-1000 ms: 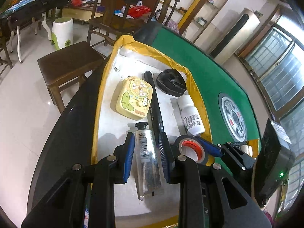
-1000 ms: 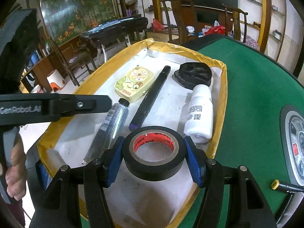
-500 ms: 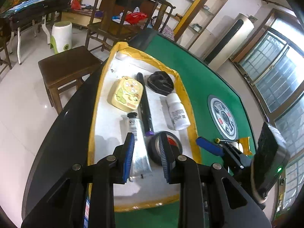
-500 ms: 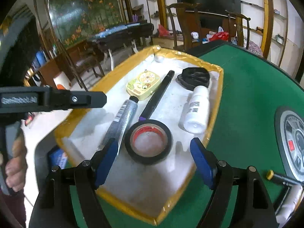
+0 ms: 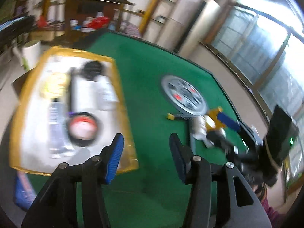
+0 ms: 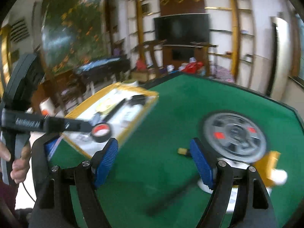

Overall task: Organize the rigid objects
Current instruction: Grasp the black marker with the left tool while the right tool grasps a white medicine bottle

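Observation:
The white tray with a yellow rim holds a black tape roll with a red core, a silver tube, a white bottle, a yellow tin and a black pen. My left gripper hangs over the green felt to the right of the tray, its jaws opening with nothing between them. My right gripper is open and empty over the felt, with the tray and tape roll to its left. Both views are blurred.
A round grey panel is set in the green table. Near it lie a small yellow-capped item, a black stick, a white bottle and a yellow piece. A hand grips the left handle.
The right gripper let go of the tape roll, which now lies in the tray. The left gripper left the silver tube and opened. Both pulled back and swung right, over the green felt.

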### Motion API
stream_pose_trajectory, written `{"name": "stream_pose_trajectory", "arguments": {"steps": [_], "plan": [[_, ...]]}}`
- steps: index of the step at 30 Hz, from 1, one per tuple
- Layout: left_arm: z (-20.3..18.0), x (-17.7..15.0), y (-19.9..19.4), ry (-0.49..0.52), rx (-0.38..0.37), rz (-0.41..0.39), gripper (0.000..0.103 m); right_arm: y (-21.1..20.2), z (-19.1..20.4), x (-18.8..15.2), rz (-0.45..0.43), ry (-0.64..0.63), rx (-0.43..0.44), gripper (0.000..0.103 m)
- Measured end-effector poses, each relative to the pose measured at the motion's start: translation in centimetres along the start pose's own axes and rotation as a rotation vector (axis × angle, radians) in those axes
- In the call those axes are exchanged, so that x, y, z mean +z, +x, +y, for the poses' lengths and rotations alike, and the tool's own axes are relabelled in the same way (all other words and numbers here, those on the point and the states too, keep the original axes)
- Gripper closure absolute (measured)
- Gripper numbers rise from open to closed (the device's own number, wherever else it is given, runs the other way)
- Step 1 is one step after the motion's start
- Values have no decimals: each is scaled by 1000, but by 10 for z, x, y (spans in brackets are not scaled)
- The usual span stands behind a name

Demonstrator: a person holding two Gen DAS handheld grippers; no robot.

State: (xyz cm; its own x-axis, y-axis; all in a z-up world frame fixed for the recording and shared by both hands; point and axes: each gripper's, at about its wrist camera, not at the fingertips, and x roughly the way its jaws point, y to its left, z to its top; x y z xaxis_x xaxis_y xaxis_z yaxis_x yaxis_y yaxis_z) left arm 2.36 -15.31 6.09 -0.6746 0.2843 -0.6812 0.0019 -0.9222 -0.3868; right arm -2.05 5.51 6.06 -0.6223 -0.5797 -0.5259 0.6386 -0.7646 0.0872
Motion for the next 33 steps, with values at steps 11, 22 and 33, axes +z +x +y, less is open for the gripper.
{"name": "stream_pose_trajectory", "arguments": {"steps": [11,22,33], "plan": [[-86,-18,74,143,-47,160,55,-51,-127,-12,-32,371,-161,29],[-118,-23,132,314,140,210,77,-52,-170,-27,28,548,-181,30],[-93,-32,110,238,144,133,90,-21,-175,-53,274,624,-186,71]]}}
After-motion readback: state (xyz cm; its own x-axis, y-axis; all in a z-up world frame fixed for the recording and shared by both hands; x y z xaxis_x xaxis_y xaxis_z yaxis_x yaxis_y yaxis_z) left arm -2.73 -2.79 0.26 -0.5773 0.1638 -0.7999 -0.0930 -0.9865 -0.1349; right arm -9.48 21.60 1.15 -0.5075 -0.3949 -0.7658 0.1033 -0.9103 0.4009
